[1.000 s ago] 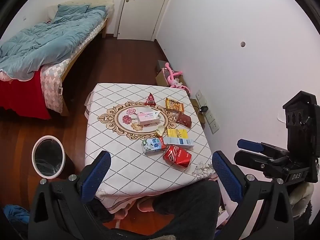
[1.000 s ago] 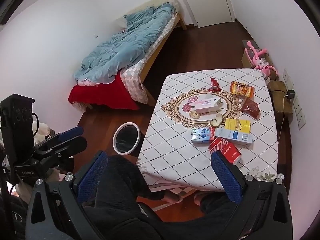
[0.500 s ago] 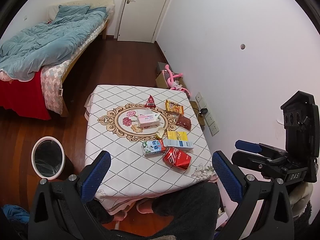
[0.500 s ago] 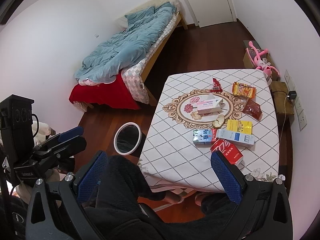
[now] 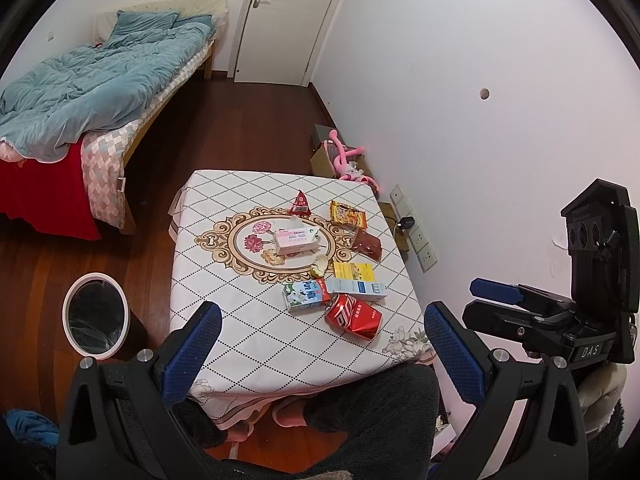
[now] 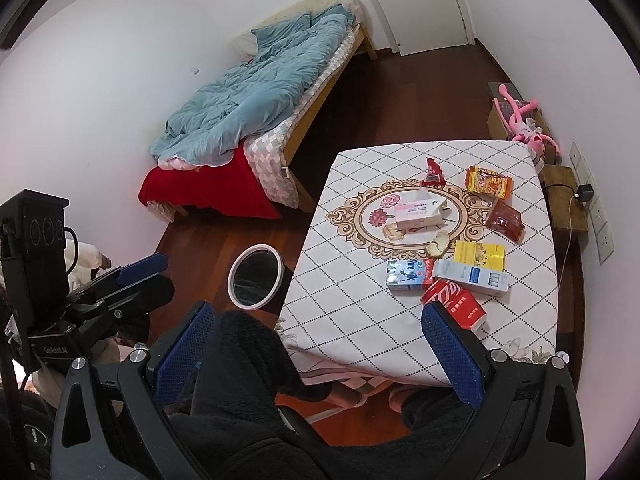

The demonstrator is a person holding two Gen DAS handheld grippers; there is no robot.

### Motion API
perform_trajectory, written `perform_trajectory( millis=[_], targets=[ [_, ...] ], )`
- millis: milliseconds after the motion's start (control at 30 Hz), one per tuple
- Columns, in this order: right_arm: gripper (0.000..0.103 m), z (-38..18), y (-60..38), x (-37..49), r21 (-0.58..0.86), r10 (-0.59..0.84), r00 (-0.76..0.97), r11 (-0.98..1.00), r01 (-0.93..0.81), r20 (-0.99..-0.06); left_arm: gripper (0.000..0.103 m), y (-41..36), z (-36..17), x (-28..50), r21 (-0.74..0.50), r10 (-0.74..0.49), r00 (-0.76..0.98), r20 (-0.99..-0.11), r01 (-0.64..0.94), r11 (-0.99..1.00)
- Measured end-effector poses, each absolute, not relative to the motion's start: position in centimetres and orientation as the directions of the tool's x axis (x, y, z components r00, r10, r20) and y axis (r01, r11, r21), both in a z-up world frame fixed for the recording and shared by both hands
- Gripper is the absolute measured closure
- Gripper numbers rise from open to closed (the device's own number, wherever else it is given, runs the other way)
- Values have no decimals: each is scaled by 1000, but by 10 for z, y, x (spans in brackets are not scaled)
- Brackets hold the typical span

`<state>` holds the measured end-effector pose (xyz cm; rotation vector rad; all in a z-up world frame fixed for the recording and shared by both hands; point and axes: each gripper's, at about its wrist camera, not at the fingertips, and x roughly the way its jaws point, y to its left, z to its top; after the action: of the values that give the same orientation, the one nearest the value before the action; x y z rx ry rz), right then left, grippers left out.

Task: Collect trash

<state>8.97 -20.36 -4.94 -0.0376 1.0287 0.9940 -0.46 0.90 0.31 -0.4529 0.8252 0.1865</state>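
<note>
Table [image 5: 240, 320] with trash sits slightly farther in both views than a second ago; nothing collected. Bin [image 5: 96, 316] stands left, on floor. Can [image 5: 354, 315] lies nearest. Left gripper [image 5: 320, 348] and right gripper [image 6: 316, 352]: jaws spread, empty.

a bedroom in a private home.

a single bed [image 5: 100, 92] with a rumpled blue quilt [image 6: 256, 100] and a red sheet stands along one white wall, beside a white door [image 5: 280, 20] with a lever handle. the floor [image 5: 240, 128] is dark wood. a small table [image 5: 256, 320] under a diamond-patterned cloth carries a tissue box [image 5: 295, 241], snack packets, cartons and a crushed red can [image 5: 354, 316]. a round white bin [image 5: 96, 316] sits on the floor just beside the table. a pink soft toy [image 6: 520, 120] lies in a cardboard box by the wall, near a row of wall sockets [image 5: 414, 228].
</note>
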Motion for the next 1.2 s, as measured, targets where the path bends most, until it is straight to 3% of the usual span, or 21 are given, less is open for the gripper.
perform_trajectory(
  millis=[1200],
  targets=[
    [0, -38, -204, 86, 398, 682, 140, 568, -721, -718, 0, 6, 9, -10, -313, -13, 680, -733, -320, 894]
  ],
)
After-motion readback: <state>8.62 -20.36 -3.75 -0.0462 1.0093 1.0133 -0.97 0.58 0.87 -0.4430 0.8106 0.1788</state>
